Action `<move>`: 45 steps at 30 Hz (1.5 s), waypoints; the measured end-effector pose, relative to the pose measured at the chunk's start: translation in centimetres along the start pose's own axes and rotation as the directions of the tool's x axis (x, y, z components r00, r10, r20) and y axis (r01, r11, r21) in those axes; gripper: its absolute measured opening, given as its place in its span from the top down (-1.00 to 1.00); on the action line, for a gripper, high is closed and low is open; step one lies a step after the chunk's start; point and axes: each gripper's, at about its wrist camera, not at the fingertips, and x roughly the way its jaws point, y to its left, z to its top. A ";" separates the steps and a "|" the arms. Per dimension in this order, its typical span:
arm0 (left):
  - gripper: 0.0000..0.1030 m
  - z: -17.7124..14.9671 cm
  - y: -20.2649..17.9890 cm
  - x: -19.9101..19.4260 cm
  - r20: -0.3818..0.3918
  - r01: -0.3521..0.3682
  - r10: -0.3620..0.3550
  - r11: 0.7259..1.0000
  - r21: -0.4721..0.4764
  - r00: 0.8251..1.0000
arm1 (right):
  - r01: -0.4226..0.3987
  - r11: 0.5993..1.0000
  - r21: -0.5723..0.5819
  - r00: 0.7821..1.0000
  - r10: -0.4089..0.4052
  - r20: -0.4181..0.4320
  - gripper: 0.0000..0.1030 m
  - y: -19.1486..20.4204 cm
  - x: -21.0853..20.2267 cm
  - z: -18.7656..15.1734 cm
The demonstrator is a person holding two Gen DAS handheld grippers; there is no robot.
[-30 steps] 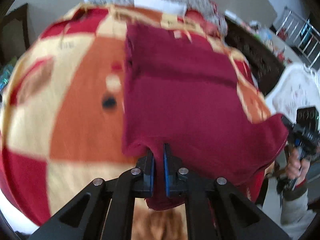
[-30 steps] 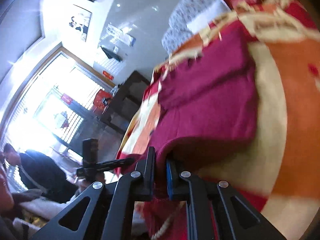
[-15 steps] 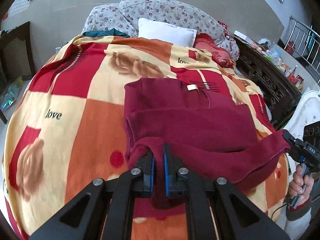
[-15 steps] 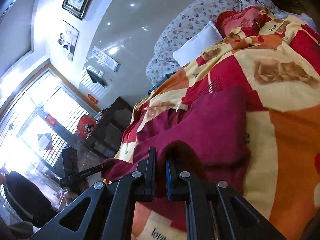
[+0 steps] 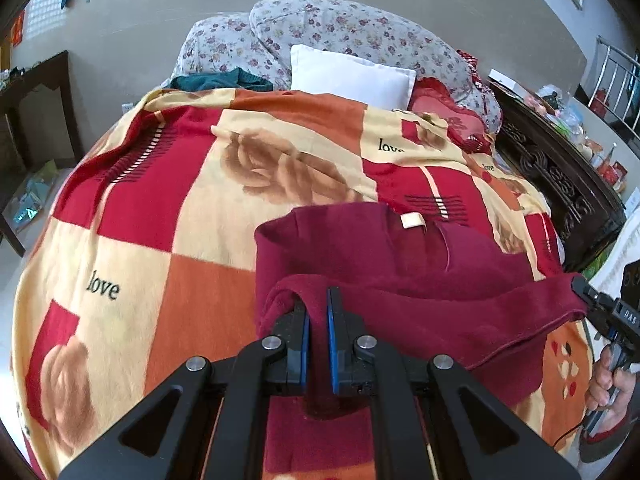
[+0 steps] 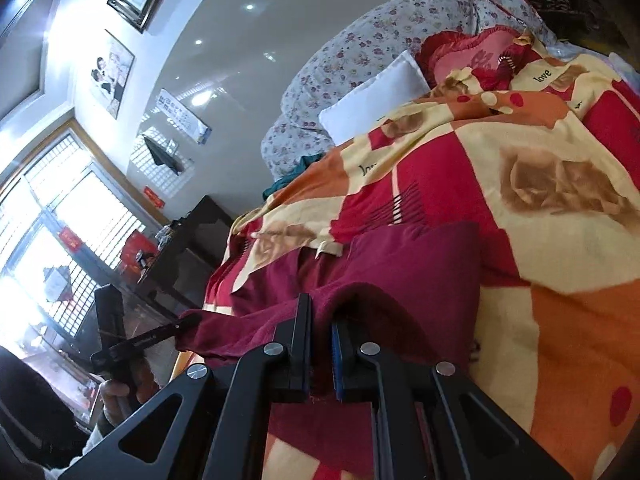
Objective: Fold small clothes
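Note:
A dark red knitted garment (image 5: 380, 264) lies partly folded on a patterned bedspread (image 5: 168, 208), a pale label showing near its far edge. My left gripper (image 5: 316, 312) is shut on the garment's near left corner, cloth pinched between the blue pads. My right gripper (image 6: 320, 320) is shut on the opposite near corner of the same garment (image 6: 408, 272). Between the two grippers the near hem hangs stretched above the bedspread. Each gripper shows at the edge of the other's view, with a hand on its handle.
A white pillow (image 5: 352, 74) and flowered cushions (image 5: 340, 28) lie at the head of the bed, with a teal cloth (image 5: 220, 80) beside them. A dark carved cabinet (image 5: 560, 176) stands along the bed's right side. A dark table (image 6: 188, 248) stands by the windows.
Both grippers pulled back toward the foot of the bed, drawing the garment's near edge with them. More of the bedspread and the pillows shows beyond the garment.

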 end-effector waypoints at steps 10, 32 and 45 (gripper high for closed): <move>0.86 2.6 -0.5 3.9 -0.013 -0.030 0.030 1.000 0.002 0.999 | 0.056 0.996 0.069 0.998 -0.057 0.006 0.81 -2.7 2.9 2.3; 0.29 4.7 1.4 7.4 -0.075 0.065 -0.073 0.993 -0.095 0.995 | 0.080 0.985 0.152 0.988 -0.099 0.117 -0.27 -4.4 5.2 5.6; -0.51 4.7 -1.6 4.0 0.085 -0.089 0.084 0.994 0.065 0.993 | 0.217 0.967 -0.131 0.976 -0.210 0.064 0.06 1.9 5.1 4.1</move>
